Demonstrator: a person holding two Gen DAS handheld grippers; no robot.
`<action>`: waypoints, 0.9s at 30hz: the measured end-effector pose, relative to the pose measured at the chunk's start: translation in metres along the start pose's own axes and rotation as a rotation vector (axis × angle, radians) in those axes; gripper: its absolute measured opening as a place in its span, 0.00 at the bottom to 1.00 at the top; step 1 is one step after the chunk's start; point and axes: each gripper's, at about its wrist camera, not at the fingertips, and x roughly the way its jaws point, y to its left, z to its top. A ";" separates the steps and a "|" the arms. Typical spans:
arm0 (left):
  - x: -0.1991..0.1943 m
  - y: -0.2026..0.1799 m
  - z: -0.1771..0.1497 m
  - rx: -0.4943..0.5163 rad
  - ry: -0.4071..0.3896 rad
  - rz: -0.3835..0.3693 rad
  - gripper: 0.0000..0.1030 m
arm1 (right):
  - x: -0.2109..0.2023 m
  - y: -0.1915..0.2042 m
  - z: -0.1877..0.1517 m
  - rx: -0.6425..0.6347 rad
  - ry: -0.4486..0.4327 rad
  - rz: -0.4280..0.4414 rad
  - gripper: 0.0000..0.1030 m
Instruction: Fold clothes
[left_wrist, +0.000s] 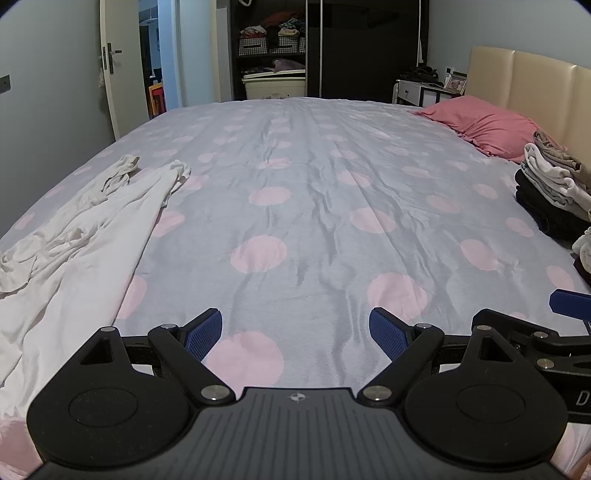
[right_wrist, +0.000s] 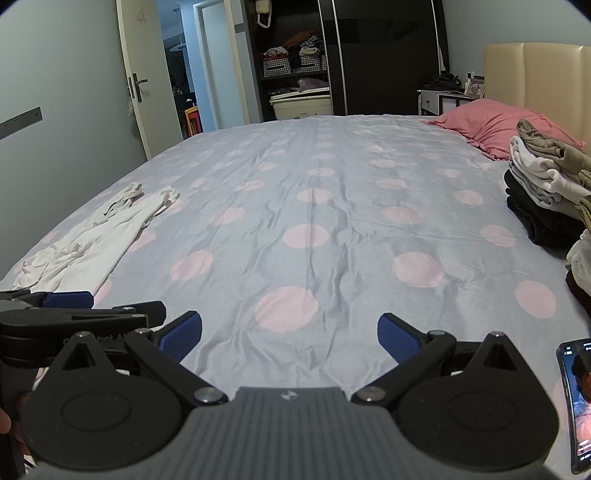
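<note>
We hover low over the bed (left_wrist: 295, 177) with both tools side by side, and neither has anything in it: the left hand-held gripper (left_wrist: 295, 334) has its blue pads spread wide over bare polka-dot cover, and the right hand-held gripper (right_wrist: 290, 334) is just as wide apart and empty. The next piece to fold, a white garment (left_wrist: 85, 236), lies rumpled along the left side of the bed, its near end close to the left tool and its far end bunched into twists. Over on the right, by the pink pillow (left_wrist: 484, 125), a stack of folded clothes (left_wrist: 554, 184) sits near the headboard, so we judge several pieces done and this one waiting. To do it well, we'd swing left, pinch the near hem at two well-separated corners, one per tool, then drag it onto the open middle of the bed and pull it flat before any fold. A phone (right_wrist: 576, 406) lies at the right edge; we steer clear.
</note>
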 end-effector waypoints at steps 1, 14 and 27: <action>0.001 0.000 0.000 0.000 0.000 0.000 0.85 | 0.000 0.000 0.000 0.000 0.001 0.001 0.99; 0.001 0.001 -0.002 -0.014 -0.010 0.001 0.85 | -0.001 -0.002 0.000 -0.014 0.016 -0.002 0.99; -0.002 0.004 -0.002 -0.027 -0.009 0.003 0.82 | -0.001 0.000 -0.001 -0.022 0.001 -0.033 0.99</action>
